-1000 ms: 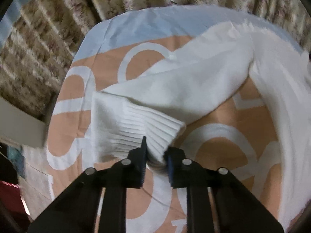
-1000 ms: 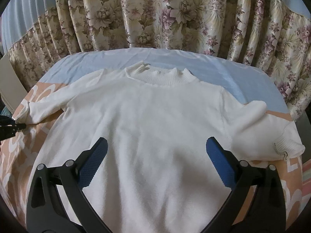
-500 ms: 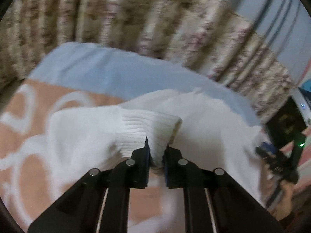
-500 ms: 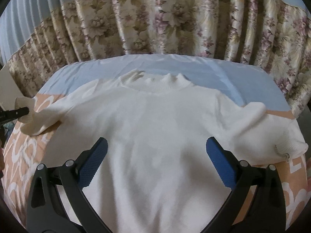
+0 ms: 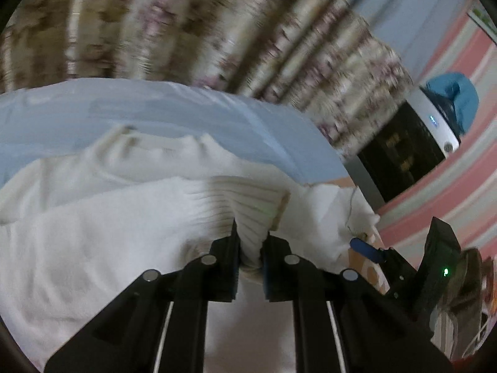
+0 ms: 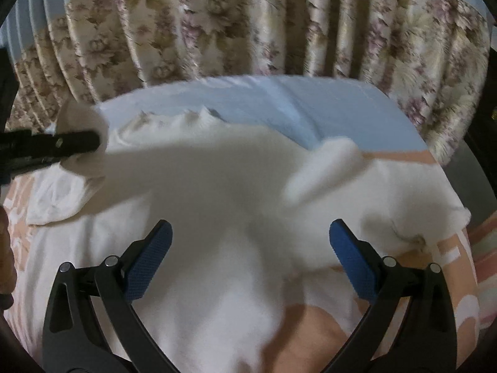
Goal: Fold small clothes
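A small white knit sweater (image 6: 217, 192) lies front up on a bed, collar (image 6: 174, 118) toward the curtain. My left gripper (image 5: 251, 248) is shut on the ribbed cuff (image 5: 248, 205) of the left sleeve and holds it lifted over the sweater's body (image 5: 93, 248). In the right wrist view that gripper (image 6: 62, 143) shows at the left with the cuff (image 6: 80, 118) in it. My right gripper (image 6: 248, 261) is open and empty above the sweater's lower middle. The right sleeve (image 6: 416, 205) lies spread to the right; its cuff (image 6: 410, 239) is curled.
The bedsheet (image 6: 310, 105) is blue at the far side and peach with white patterns (image 6: 450, 255) near me. A floral curtain (image 6: 248, 25) hangs behind the bed. A dark appliance (image 5: 403, 155) stands beyond the bed's right end, by a pink striped wall (image 5: 450, 161).
My left gripper has lifted the sleeve cuff off the sheet and carried it right, over the sweater's body. My right gripper stayed open and moved slightly lower and closer over the sweater.
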### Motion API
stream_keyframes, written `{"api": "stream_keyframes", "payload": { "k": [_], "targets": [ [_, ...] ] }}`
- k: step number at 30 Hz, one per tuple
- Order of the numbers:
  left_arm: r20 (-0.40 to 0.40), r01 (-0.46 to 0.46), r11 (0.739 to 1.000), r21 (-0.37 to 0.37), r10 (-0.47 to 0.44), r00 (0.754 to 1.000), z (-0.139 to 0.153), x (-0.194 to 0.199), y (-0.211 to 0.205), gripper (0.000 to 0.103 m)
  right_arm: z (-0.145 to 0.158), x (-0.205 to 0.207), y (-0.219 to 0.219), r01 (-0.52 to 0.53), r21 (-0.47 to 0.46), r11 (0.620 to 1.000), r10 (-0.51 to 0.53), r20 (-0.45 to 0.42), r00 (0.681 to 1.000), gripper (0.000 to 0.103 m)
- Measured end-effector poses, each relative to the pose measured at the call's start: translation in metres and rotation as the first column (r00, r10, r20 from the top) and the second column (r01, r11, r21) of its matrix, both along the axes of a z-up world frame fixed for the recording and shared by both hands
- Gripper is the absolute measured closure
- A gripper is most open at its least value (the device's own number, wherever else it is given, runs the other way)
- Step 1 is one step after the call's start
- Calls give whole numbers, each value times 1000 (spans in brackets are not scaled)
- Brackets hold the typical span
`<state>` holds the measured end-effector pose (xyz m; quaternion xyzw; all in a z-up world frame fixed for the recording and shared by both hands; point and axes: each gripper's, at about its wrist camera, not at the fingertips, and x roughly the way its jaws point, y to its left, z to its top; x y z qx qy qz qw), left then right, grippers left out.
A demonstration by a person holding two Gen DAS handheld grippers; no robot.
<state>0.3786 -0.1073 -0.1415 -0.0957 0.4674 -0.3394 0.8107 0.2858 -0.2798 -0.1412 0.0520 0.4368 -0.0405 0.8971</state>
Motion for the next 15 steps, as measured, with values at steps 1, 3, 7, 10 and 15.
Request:
{"api": "stream_keyframes", "payload": {
  "k": [1, 3, 7, 10, 15],
  "targets": [
    [-8, 17, 1000, 10, -17, 1000, -4, 2, -8, 91, -4, -3, -4, 7, 5, 1000, -7, -13, 1000, 3],
    [-40, 62, 996, 57, -60, 997, -20, 8, -25, 89, -9, -6, -7, 13, 9, 1000, -12, -31, 999, 3],
    [-28, 49, 989, 139, -46, 999, -30, -4, -19, 50, -11, -8, -9, 8, 21, 1000, -7, -53, 999, 3],
    [56, 11, 990, 139, -19, 998, -11, -25, 10, 24, -9, -8, -6, -10, 9, 1000, 10, -57, 998, 3],
    [120, -113, 972, 207, 90, 989, -7, -49, 71, 21, -5, 1, 5, -38, 16, 999, 39, -52, 998, 3]
  ]
}}
